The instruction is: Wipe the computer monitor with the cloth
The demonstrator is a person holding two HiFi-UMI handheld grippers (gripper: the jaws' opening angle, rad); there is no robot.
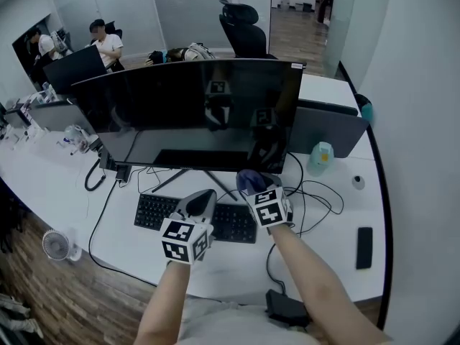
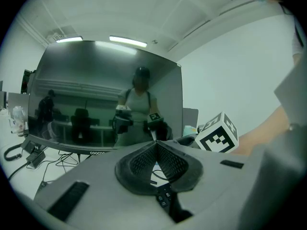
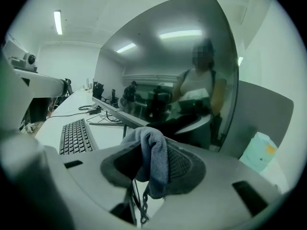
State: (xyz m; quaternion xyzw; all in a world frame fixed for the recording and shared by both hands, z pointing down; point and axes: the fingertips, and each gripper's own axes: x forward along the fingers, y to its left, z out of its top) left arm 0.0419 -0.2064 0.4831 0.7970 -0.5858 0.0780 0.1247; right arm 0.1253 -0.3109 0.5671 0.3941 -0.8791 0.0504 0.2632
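Observation:
A wide curved black monitor (image 1: 194, 103) stands switched off on the white desk (image 1: 338, 257); it fills much of the left gripper view (image 2: 105, 99) and the right gripper view (image 3: 177, 66). My right gripper (image 1: 253, 181) is shut on a blue-grey cloth (image 3: 153, 159), held just below the screen's lower right part. The cloth (image 1: 249, 180) shows as a dark blue bundle at the jaw tips. My left gripper (image 1: 201, 201) is shut with nothing in it, hovering over the keyboard in front of the screen.
A black keyboard (image 1: 154, 210) lies under the screen, with cables (image 1: 316, 192) to its right. A phone (image 1: 364, 247), a green bottle (image 1: 320, 157) and a small fan (image 1: 55, 245) are on the desk. Other people sit at the back left.

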